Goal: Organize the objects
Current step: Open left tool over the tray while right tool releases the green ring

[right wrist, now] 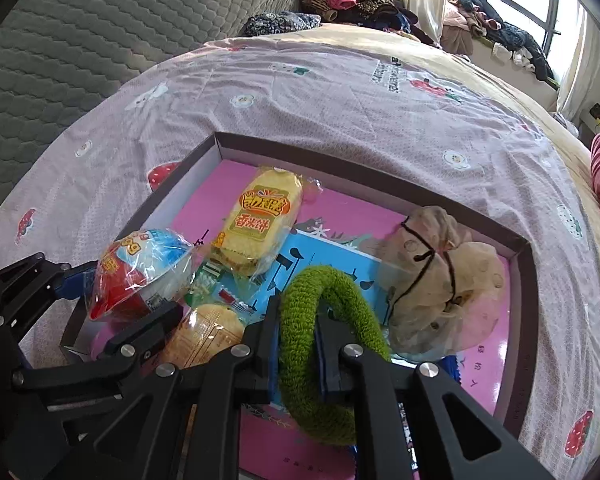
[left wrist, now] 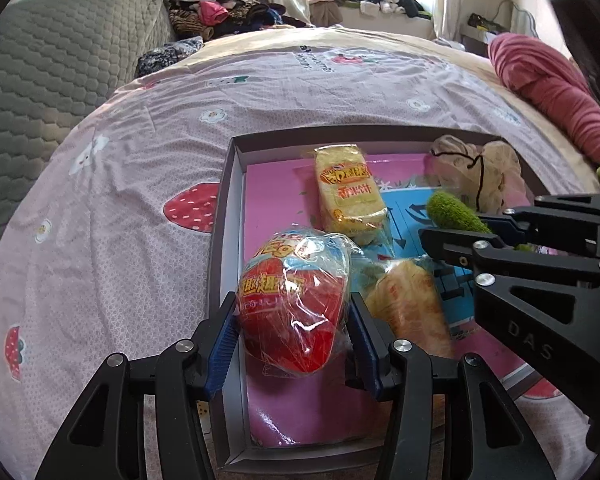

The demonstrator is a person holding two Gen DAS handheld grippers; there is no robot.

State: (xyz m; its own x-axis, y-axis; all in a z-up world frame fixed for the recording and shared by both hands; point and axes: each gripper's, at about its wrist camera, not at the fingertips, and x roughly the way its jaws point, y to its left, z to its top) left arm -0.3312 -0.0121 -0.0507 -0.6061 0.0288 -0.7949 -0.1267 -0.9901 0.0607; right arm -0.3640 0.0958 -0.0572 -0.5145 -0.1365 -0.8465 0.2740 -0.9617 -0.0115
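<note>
Left-wrist view: my left gripper (left wrist: 292, 332) angles steeply down over the near left corner of the shallow box (left wrist: 236, 148) on the bed sheet (left wrist: 140, 168), its blue-padded fingers (left wrist: 220, 356) pinching a red-and-blue wrapped snack (left wrist: 296, 300) from both sides. The packet sits between the pads at about 6 o'clock in this frame, held over the pink box floor. At 12 o'clock from it lies a yellow rice-cracker pack (left wrist: 348, 192), flat on the floor; a second orange-yellow cracker pack (left wrist: 412, 308) lies just beside the held snack at 3 o'clock. My right gripper (left wrist: 432, 240) reaches in from 3 o'clock with a green fuzzy ring (left wrist: 452, 208) showing at its tips.

From the right wrist, that gripper (right wrist: 296, 344) also tilts sharply downward, its fingers (right wrist: 262, 340) pressed tight on the near limb of the ring, which loops up and over the right finger. A crumpled beige drawstring bag (right wrist: 440, 280) rests in the box at 2 o'clock from the ring, near the far right wall. A pink blanket (left wrist: 552, 92) is bunched on the bed at 2 o'clock in the left view.
</note>
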